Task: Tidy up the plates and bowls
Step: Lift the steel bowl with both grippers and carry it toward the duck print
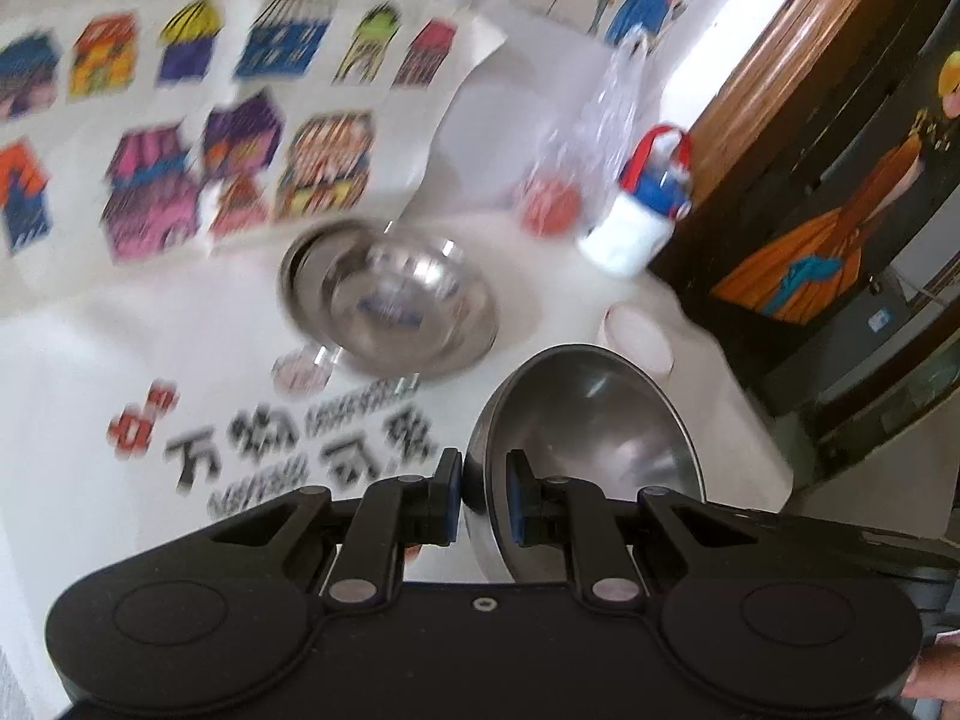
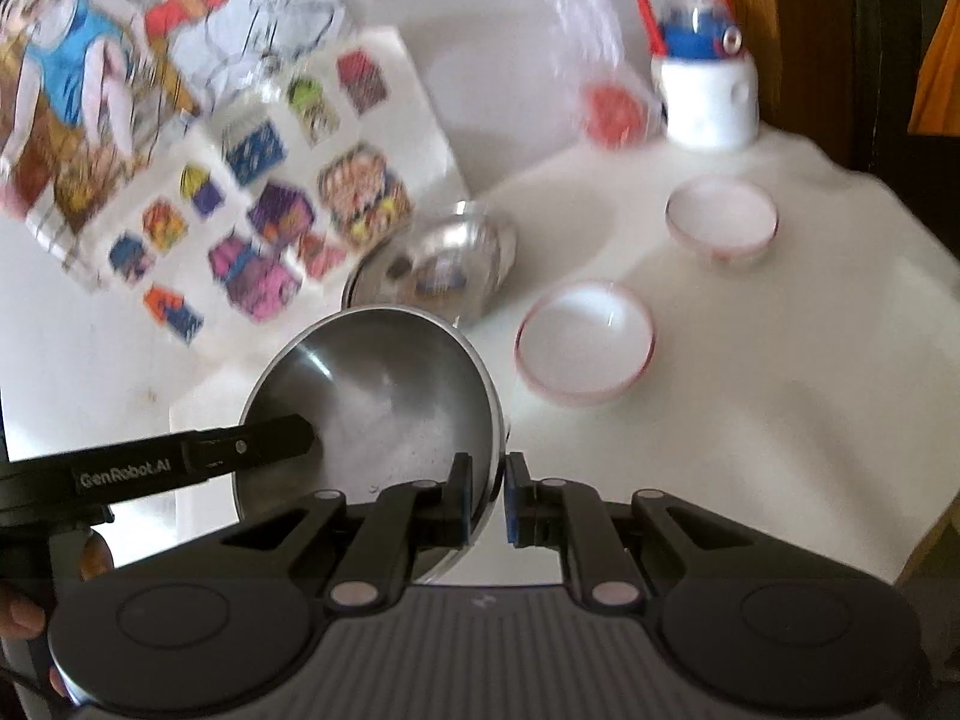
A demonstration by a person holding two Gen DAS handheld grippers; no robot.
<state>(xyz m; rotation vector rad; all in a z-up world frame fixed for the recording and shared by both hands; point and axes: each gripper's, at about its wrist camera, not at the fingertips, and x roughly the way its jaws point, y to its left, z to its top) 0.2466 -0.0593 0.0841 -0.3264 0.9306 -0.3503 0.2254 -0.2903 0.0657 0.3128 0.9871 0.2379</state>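
two white bowls [image 2: 585, 342] show only in the right wrist view.

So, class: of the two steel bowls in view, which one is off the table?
The steel bowl pinched at its rim by both grippers; the other sits on the table.

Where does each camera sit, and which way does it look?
Left wrist: on the left gripper, looking down at the table; a fingertip shows at the lower right.
Right wrist: on the right gripper, looking down; the left gripper's finger enters from the left.
Shared: both grip one steel bowl; a steel stack lies beyond.
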